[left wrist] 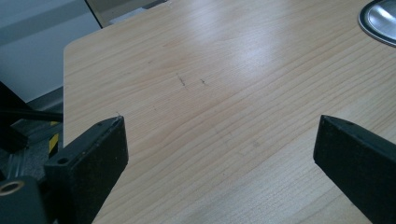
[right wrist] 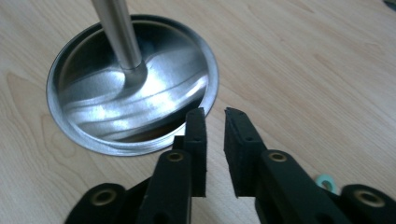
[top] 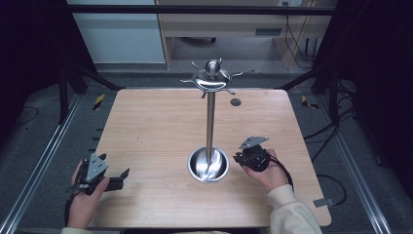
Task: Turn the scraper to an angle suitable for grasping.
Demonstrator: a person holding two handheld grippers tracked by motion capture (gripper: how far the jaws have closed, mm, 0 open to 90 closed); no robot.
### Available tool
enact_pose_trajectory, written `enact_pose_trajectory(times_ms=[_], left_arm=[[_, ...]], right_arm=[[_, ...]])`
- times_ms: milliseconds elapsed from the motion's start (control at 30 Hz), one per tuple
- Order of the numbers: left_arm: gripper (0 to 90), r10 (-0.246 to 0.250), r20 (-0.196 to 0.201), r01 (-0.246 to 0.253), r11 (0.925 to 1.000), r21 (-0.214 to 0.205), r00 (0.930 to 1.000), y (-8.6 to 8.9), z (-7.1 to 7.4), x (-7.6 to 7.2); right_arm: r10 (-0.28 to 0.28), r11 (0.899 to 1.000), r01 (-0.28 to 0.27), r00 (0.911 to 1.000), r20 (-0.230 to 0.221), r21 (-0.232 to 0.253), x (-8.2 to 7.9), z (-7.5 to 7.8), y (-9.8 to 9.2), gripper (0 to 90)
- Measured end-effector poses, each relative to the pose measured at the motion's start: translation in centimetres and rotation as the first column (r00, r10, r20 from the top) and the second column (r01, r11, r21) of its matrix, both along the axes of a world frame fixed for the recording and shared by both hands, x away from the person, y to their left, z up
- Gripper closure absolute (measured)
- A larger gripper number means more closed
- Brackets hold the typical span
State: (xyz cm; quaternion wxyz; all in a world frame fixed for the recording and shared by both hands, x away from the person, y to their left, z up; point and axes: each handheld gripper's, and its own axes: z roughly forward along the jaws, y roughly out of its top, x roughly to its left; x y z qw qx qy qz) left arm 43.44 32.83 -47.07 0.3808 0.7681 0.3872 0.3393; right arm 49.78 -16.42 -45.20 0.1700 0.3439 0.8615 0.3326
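On the wooden tabletop (top: 156, 126) in front of me stands a steel stand (top: 210, 117): a slim upright pole rising out of a round, shallow dish base (top: 208, 165), topped by a disc with a ball knob and short hooks (top: 213, 77) spreading out around it. In the right gripper view the dish (right wrist: 116, 116) lies bare inside, nothing in it but the foot of the pole (right wrist: 119, 37) and the streaks of light on the polished metal. Nothing hangs on the hooks as far as I can see from the high view.

My right tongs (top: 242, 157) sit just to the right of the dish, low over the wood, pointing at its rim. Their jaws are drawn nearly together, a narrow slit left between the pads (right wrist: 236, 135), and they hold nothing; the tips (right wrist: 214, 116) are just short of the dish's edge, not touching it that I can tell.

My left tongs (top: 117, 181) rest near the front left corner of the tabletop, well apart from the stand. In the left gripper view they (left wrist: 219, 144) gape wide, with bare wood between the jaws and a sliver of the dish rim (left wrist: 378, 21) at the far upper right.

A small dark round spot (top: 235, 102) lies on the wood near the far edge.
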Motion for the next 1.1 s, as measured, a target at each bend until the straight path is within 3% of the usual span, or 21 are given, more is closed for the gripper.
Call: enact_pose_trajectory(times_ms=[133,433,600,800,967,1100], left_arm=[[2.9,-0.002,-0.001,0.002,1.0,0.0,1.0,0.0,0.0,0.0],[2.9,-0.008,-0.004,0.008,0.9999,0.011,1.0,-0.2,0.0,0.0],[2.9,-0.009,-0.004,0.009,0.9999,0.013,0.9999,-0.2,0.0,0.0],[2.9,-0.009,-0.006,0.01,0.9999,0.013,0.9999,-0.2,-0.1,0.1],[2.9,-0.011,-0.008,0.011,0.9998,0.014,0.9999,-0.2,-0.1,0.1],[2.9,-0.011,-0.009,0.011,0.9998,0.014,0.9999,-0.2,-0.1,0.1]], right_arm=[[0.019,1.0,-0.019,0.9996,-0.02,-0.005,0.0,-0.2,0.2,90.0],[0.011,0.999,-0.013,0.9978,-0.065,-0.031,0.4,-0.8,0.0,90.0],[-0.043,0.998,0.038,0.9953,-0.086,-0.058,1.0,-1.2,-0.9,90.0],[-0.13,0.99,0.122,0.9843,-0.12,-0.068,1.5,-1.4,-2.1,90.0],[-0.159,0.986,0.15,0.9792,-0.127,-0.073,1.8,-1.5,-2.7,90.0],[-0.208,0.976,0.199,0.9703,-0.123,-0.086,2.0,-1.6,-3.5,90.0]])
